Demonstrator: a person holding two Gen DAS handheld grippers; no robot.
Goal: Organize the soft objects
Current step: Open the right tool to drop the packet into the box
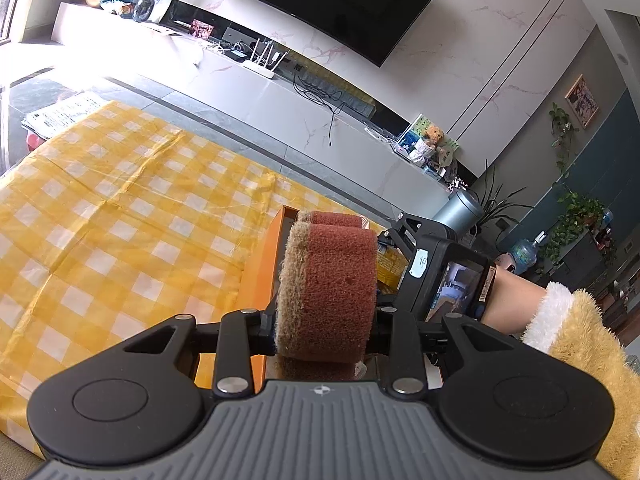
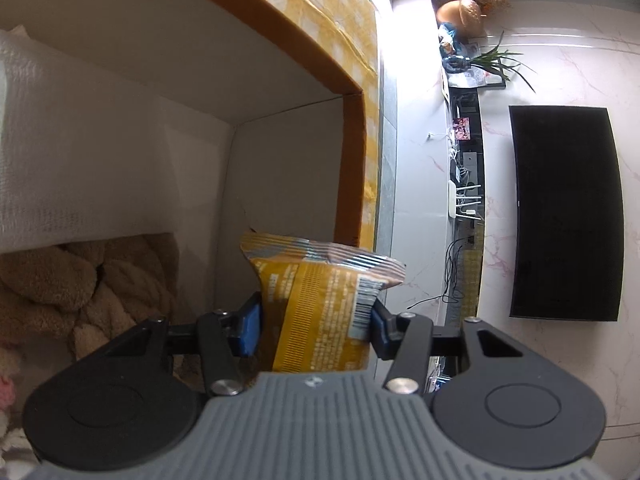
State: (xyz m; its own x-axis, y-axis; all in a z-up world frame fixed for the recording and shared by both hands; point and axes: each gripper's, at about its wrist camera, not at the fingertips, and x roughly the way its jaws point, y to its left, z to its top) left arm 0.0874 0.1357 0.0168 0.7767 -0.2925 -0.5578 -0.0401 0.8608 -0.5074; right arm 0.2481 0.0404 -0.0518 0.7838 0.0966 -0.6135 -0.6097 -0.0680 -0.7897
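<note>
My left gripper [image 1: 326, 320] is shut on a reddish-brown scouring sponge [image 1: 332, 284] with a tan fibre side, held above the orange-rimmed box [image 1: 262, 264]. My right gripper [image 2: 316, 328] is shut on a yellow snack packet [image 2: 316, 304] and holds it inside the same box [image 2: 352, 184], near its white inner corner. A tan plush toy [image 2: 80, 280] and a white cloth [image 2: 60, 152] lie in the box to the left. The right gripper and the person's wrist also show in the left wrist view [image 1: 444, 280], just right of the sponge.
The box sits on a yellow checked tablecloth [image 1: 120, 208]. Beyond the table stand a white TV bench [image 1: 280, 96] with a router and cables, and a wall TV [image 1: 328, 0]. Papers [image 1: 60, 114] lie at the table's far left.
</note>
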